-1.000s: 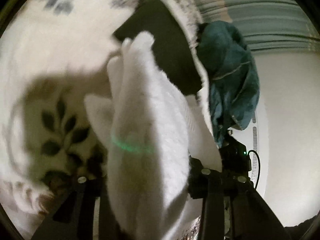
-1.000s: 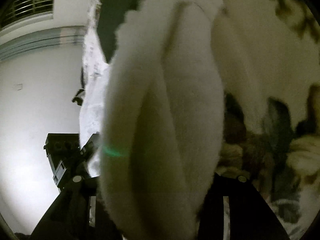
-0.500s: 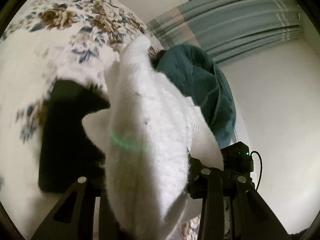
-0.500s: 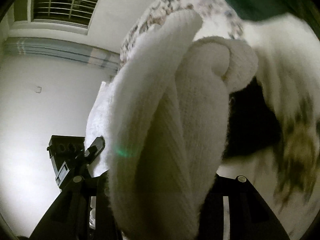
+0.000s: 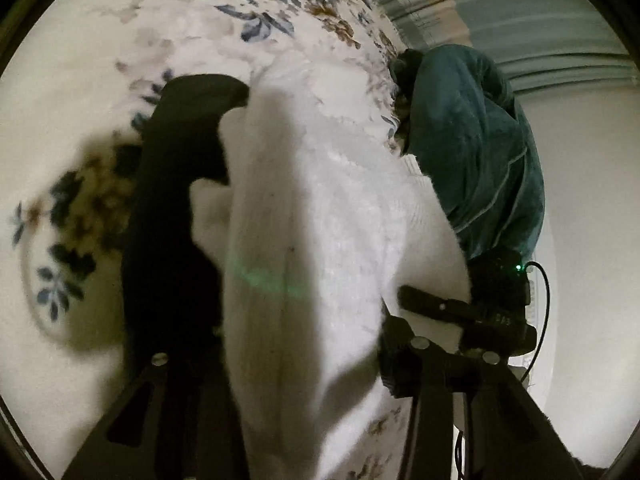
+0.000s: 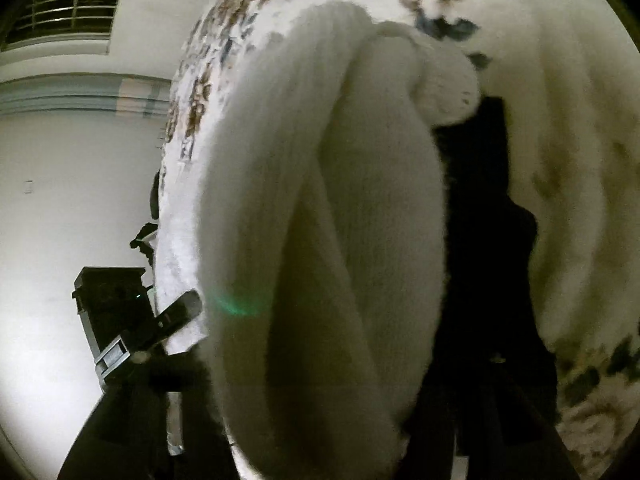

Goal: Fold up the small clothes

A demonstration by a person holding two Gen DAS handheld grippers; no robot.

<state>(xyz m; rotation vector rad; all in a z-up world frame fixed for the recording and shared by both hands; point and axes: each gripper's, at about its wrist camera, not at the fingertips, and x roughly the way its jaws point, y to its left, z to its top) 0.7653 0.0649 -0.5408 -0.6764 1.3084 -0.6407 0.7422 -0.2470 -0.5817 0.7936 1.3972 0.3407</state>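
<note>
A white fluffy knit garment [image 5: 320, 248] hangs bunched between the fingers of my left gripper [image 5: 288, 360], which is shut on it. The same white garment [image 6: 320, 220] fills the right wrist view, rolled in thick folds, and my right gripper [image 6: 320, 360] is shut on it. Both grippers hold it over a floral bedspread [image 5: 100, 80]. A black garment [image 5: 172, 220] lies flat on the bed under the white one; it also shows in the right wrist view [image 6: 488, 220]. My right gripper shows at the right of the left wrist view [image 5: 480, 312].
A teal garment [image 5: 480, 140] is heaped at the far edge of the bed. Grey-blue curtains [image 5: 540, 20] and a white wall are behind it. A barred window [image 6: 68, 0] is high on the wall in the right wrist view.
Both grippers have swung with the white garment across the bed. The black garment has shifted from the upper part of the views to beneath and beside the white one.
</note>
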